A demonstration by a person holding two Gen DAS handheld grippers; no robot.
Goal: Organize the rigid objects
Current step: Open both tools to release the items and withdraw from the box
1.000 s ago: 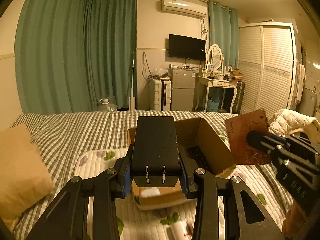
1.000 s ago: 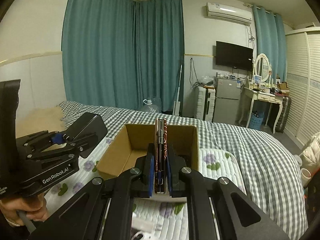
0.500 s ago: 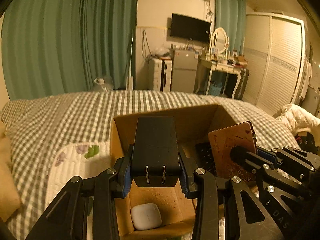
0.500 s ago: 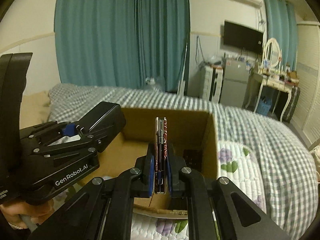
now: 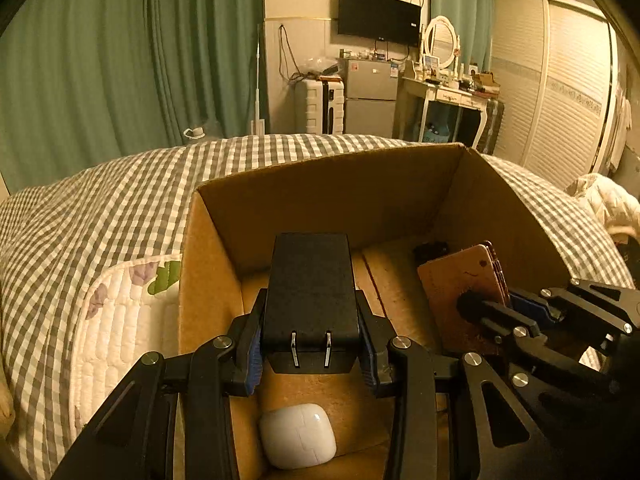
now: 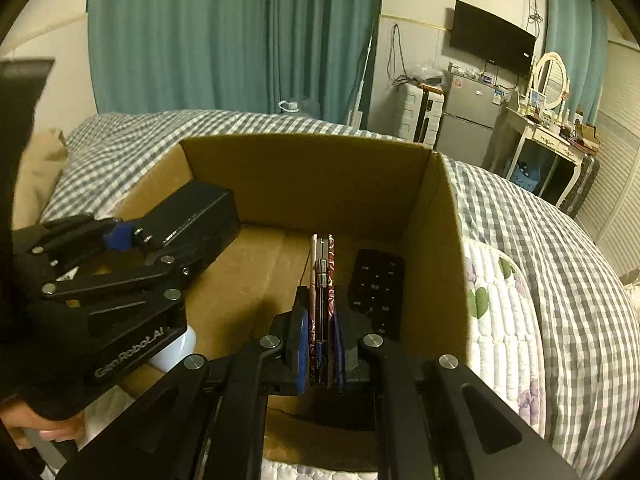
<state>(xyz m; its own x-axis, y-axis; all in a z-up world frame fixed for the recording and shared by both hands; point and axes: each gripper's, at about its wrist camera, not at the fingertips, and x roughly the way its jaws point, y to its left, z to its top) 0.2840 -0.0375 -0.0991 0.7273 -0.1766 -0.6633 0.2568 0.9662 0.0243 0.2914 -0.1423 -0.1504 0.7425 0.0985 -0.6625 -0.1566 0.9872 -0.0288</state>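
An open cardboard box (image 5: pixel 320 196) (image 6: pixel 304 176) stands on the bed. My left gripper (image 5: pixel 311 344) is shut on a black charger block (image 5: pixel 310 292) with two prongs and holds it inside the box, above the floor; it also shows in the right wrist view (image 6: pixel 192 220). My right gripper (image 6: pixel 320 344) is shut on a thin brown patterned case (image 6: pixel 322 288), held on edge inside the box; it also shows in the left wrist view (image 5: pixel 460 292). A white earbud case (image 5: pixel 298 436) and a black remote (image 6: pixel 376 292) lie on the box floor.
The bed has a grey checked cover (image 5: pixel 100 216) and a white quilted pad with leaf prints (image 6: pixel 500 312). A beige pillow (image 6: pixel 36 168) lies at the left. Curtains, a fridge, a dressing table and a wardrobe stand beyond the bed.
Both grippers have moved forward and down into the box with their objects. The box now fills both views and the white earbud case and the remote show closer.
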